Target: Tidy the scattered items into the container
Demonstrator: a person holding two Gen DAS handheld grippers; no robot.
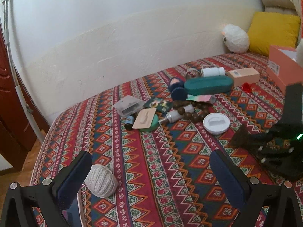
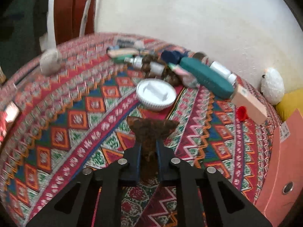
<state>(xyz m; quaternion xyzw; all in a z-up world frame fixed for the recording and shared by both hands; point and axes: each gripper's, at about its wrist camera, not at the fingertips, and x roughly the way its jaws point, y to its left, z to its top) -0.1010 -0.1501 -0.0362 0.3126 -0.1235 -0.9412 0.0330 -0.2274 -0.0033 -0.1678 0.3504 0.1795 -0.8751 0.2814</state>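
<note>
Patterned red bedspread [image 1: 161,160] covers a bed against a white wall. Right gripper [image 2: 148,151] has its jaws clamped on a dark brown fringed object [image 2: 151,130], held above the spread. Left gripper [image 1: 149,172] hovers with jaws wide apart, a ball of white twine [image 1: 101,181] just beside its left finger. Beyond lie a white lid [image 2: 156,94], brown beads [image 1: 197,111], a teal case [image 1: 208,84] and a white bottle [image 1: 213,71], scattered. A salmon-pink box [image 2: 280,162], the container, stands at right.
</note>
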